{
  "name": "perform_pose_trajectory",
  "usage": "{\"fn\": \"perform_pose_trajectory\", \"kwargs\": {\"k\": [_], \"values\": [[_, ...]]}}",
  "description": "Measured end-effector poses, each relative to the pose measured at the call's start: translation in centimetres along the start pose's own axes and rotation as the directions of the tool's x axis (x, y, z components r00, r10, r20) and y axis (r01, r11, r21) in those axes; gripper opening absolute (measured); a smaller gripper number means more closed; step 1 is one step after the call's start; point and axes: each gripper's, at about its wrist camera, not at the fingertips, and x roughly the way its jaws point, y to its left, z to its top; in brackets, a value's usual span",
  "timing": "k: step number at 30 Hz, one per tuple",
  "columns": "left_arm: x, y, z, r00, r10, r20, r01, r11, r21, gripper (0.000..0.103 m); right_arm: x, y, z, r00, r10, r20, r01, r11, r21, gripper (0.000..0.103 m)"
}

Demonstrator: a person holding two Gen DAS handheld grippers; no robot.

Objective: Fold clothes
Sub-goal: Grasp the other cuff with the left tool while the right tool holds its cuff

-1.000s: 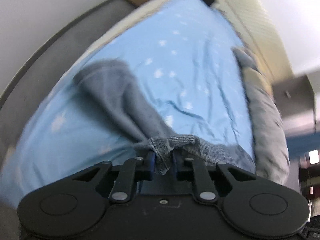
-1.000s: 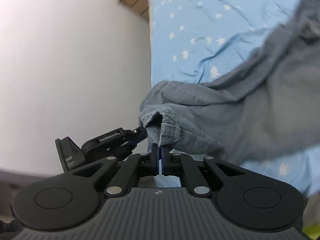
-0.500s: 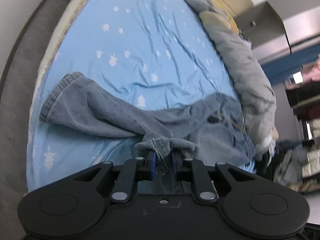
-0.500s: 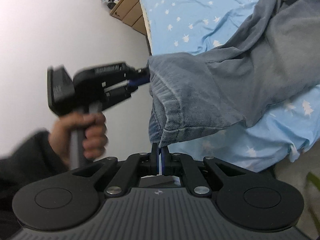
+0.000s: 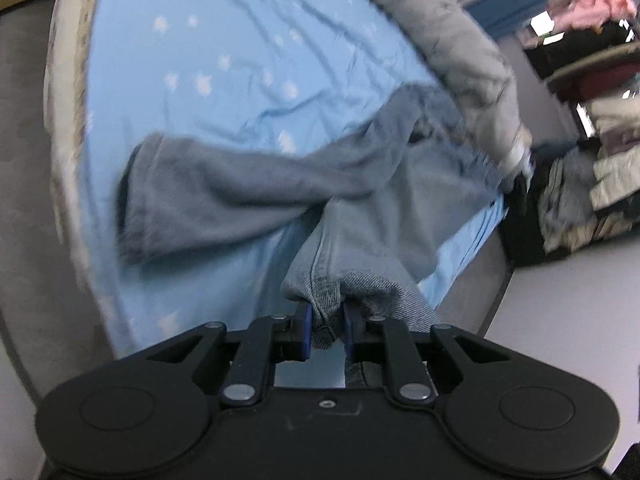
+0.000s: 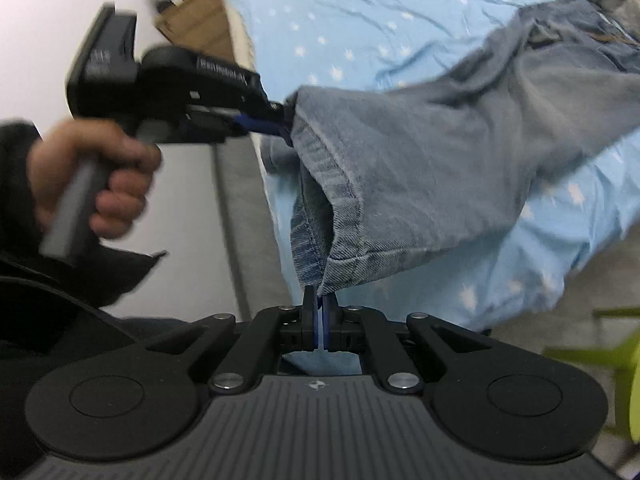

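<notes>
evidently both grippers, left gripper (image 5: pixel 326 330) and right gripper (image 6: pixel 320 320), are clamping their jaws on the jeans (image 6: pixel 420 184) hem, stretching one leg's opening flat over the bed (image 6: pixel 360 12).

left gripper (image 5: pixel 326 330): jaws clamped on a bunched denim hem, blue pads (image 5: pixel 305 332) pressing both sides. right gripper (image 6: pixel 320 322): jaws nearly together, pinching the hem edge. left hand (image 6: pixel 90 184): fist wrapped around the handle, dark sleeve (image 6: pixel 24 216) at the wrist.
</notes>
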Motion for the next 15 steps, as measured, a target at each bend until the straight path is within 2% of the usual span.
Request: {"fn": "perform_pose_trajectory", "kwargs": {"k": [5, 8, 12, 15], "values": [[1.4, 4.3, -1.6, 0.996, 0.041, -0.08, -0.044, 0.998, -0.038, 0.014, 4.4, 1.7, -2.4, 0.995, -0.08, -0.061, 0.081, 0.997, 0.015, 0.002], [3.0, 6.3, -1.9, 0.992, 0.078, -0.101, -0.083, 0.996, -0.041, 0.015, 7.1, 2.6, -3.8, 0.987, -0.126, -0.098, 0.129, 0.991, 0.025, 0.002], [4.3, 7.4, -1.6, 0.987, 0.094, -0.128, -0.099, 0.995, -0.031, 0.017, 10.7, -0.3, -4.5, 0.989, -0.096, -0.116, 0.117, 0.976, 0.184, 0.003], [3.8, 7.3, -1.1, 0.983, 0.111, -0.147, -0.114, 0.993, -0.011, 0.023, 11.7, -2.3, -4.5, 0.988, -0.09, -0.125, 0.122, 0.953, 0.276, 0.003]]}}
